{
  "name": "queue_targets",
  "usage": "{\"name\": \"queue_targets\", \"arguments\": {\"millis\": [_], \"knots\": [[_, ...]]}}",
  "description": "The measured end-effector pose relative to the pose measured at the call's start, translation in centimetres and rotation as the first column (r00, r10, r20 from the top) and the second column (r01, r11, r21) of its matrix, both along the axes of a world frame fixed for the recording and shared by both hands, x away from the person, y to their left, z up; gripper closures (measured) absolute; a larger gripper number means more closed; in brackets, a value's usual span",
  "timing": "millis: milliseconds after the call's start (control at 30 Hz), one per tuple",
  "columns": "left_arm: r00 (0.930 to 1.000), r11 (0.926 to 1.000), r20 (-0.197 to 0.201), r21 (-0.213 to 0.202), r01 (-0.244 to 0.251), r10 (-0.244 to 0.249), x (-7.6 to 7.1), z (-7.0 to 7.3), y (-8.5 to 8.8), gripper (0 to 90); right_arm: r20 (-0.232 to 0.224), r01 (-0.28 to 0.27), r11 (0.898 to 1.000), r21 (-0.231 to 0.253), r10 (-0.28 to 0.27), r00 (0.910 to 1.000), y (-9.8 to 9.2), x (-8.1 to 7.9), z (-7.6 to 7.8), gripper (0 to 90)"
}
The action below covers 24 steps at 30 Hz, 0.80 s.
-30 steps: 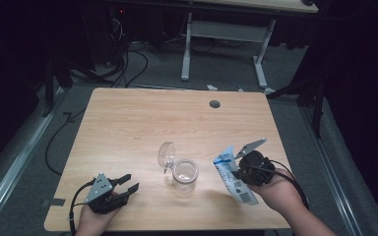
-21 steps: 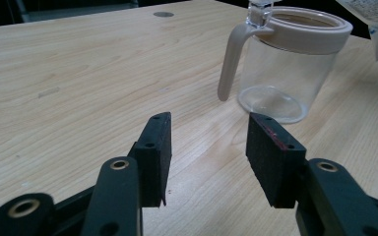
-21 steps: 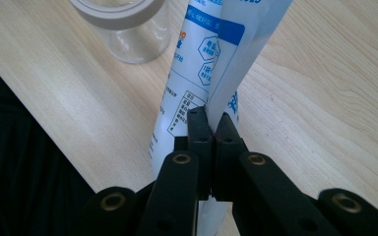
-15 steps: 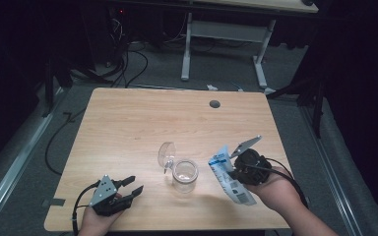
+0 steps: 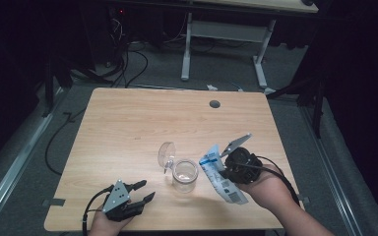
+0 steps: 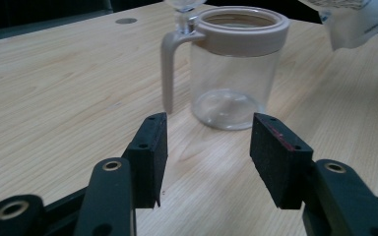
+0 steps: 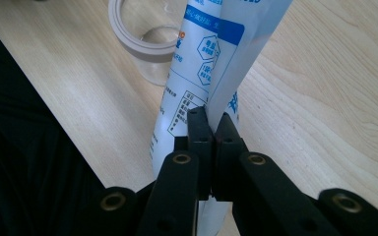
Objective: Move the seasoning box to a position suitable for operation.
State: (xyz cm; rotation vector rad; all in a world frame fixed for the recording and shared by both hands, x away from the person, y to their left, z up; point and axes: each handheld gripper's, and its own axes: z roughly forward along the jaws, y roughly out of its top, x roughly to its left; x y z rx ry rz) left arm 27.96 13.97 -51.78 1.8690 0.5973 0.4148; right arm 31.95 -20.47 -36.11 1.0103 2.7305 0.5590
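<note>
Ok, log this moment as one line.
left gripper: open, opening, facing jar | right gripper: shut on pouch | jar lid: open

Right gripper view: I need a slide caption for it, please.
Right hand-held gripper shut on a white-and-blue pouch above the open clear jar.

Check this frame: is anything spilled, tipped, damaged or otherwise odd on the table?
Nothing stands out. The clear jar stands upright on the wooden table with its hinged lid flipped open, empty. The right gripper pinches a white-and-blue pouch beside it; nothing spilled.
</note>
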Motion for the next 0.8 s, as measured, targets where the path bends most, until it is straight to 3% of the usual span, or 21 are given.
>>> {"name": "queue_targets", "arguments": {"millis": [267,500,800], "knots": [[0.9988,0.9989,-0.017,-0.003,0.047,-0.047,-0.2,0.2,-2.6,46.9,-0.008,-0.013,1.000,0.003,0.013,0.9999,0.8,0.3,-0.3,89.5],[0.9971,0.9970,-0.008,-0.014,0.076,-0.076,-0.6,0.5,-4.5,46.0,-0.010,-0.016,1.000,-0.004,0.016,0.9998,1.1,0.5,-0.5,89.5],[0.9906,0.9900,-0.009,-0.038,0.136,-0.136,-0.9,0.9,-7.4,44.5,-0.016,-0.026,1.000,-0.003,0.026,0.9995,1.7,0.5,-0.3,89.5]]}}
